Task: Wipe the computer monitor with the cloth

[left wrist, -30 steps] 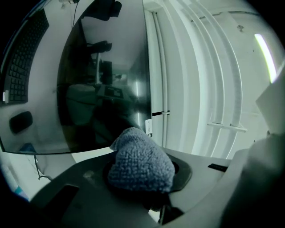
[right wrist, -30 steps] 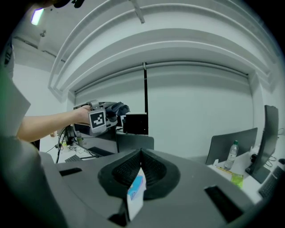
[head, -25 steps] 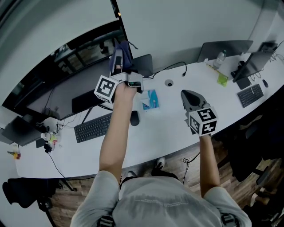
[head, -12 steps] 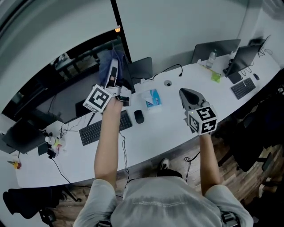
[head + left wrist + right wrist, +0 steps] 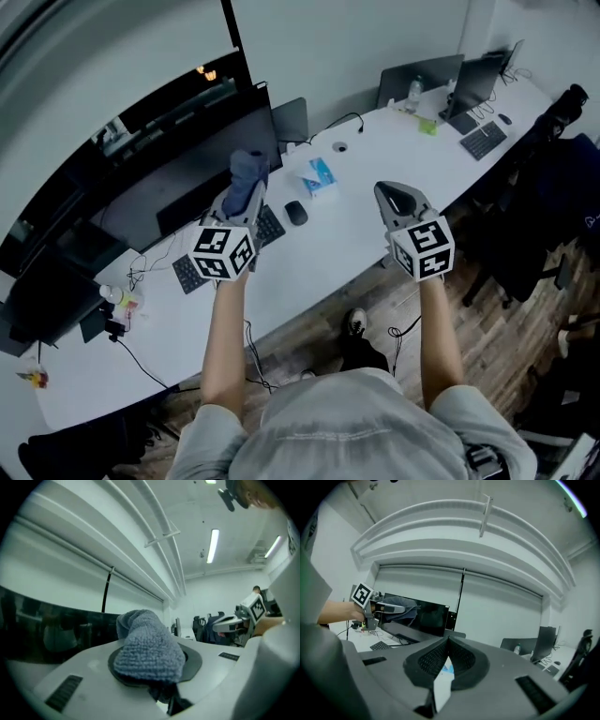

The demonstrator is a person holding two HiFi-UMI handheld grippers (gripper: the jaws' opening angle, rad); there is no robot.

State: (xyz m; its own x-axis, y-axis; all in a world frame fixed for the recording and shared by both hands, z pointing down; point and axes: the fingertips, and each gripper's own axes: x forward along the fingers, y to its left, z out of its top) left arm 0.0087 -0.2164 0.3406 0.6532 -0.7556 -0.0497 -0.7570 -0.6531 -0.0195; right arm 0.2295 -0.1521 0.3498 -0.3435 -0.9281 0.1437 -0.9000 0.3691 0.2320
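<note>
A wide dark monitor [image 5: 159, 178] stands at the back of the white desk [image 5: 356, 234]. My left gripper [image 5: 242, 194] is shut on a bunched blue-grey cloth [image 5: 248, 172], held in front of the screen's lower right part. Whether the cloth touches the screen I cannot tell. In the left gripper view the cloth [image 5: 149, 645] bulges out over the jaws, with the dark monitor [image 5: 47, 634] to its left. My right gripper [image 5: 394, 199] hovers over the desk's front edge, shut on nothing. The right gripper view shows its pads [image 5: 461, 660] meeting, and the left gripper [image 5: 375, 607] far off by the monitor [image 5: 429, 618].
Below the screen lie a black keyboard [image 5: 267, 225], a mouse [image 5: 296, 213] and a blue tissue pack [image 5: 319, 175]. More monitors [image 5: 422, 75] and a keyboard [image 5: 483, 141] stand at the desk's far right. Dark chairs [image 5: 544, 197] stand on the wooden floor to the right.
My left gripper has carried the cloth down the right side of the screen, from near its upper corner to its lower part. The right gripper has stayed shut and hardly moved.
</note>
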